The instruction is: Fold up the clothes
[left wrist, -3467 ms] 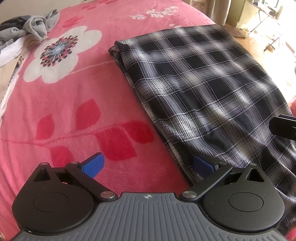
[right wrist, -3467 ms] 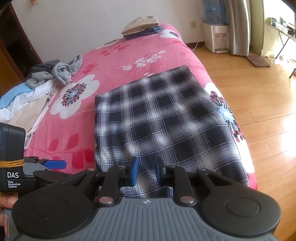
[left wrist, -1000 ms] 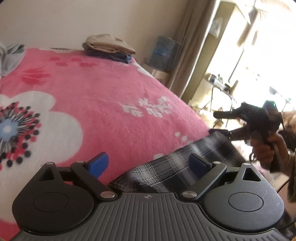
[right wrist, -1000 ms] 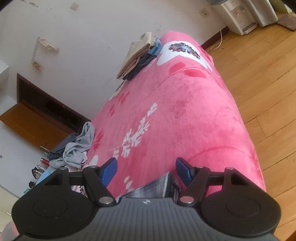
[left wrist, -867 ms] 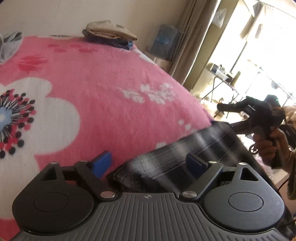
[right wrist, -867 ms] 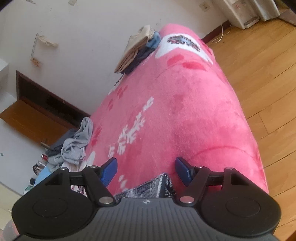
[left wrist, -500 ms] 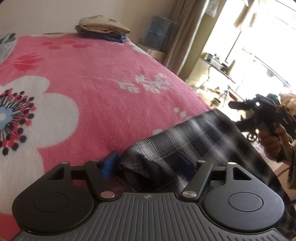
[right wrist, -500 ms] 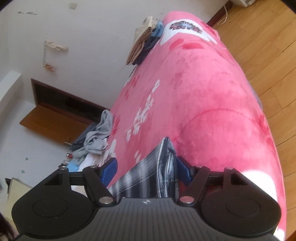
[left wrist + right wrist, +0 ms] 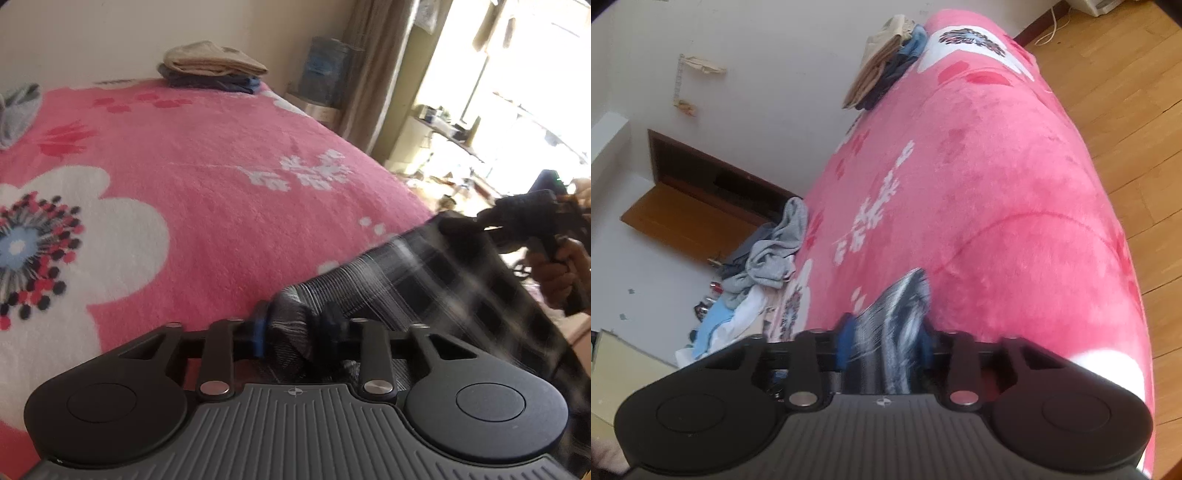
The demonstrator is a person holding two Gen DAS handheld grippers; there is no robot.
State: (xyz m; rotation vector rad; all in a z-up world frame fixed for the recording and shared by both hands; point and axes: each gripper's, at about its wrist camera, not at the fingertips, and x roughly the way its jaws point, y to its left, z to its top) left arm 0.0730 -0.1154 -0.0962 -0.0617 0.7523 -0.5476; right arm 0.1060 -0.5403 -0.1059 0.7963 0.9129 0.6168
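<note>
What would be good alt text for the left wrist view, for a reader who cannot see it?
The left gripper is closing its blue fingers on a corner of a black-and-white plaid garment over a pink floral blanket. The right gripper holds the far corner. Folded clothes are stacked beyond.

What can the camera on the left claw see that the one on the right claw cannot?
Only the left view shows the right claw from outside, held in a hand, plus the bright window. Only the right view shows the wooden floor and the heap of unfolded clothes. Both show the pink blanket, the folded pile by the wall, and the plaid garment, a bunch of it between each claw's closing jaws; the left claw takes one corner.
</note>
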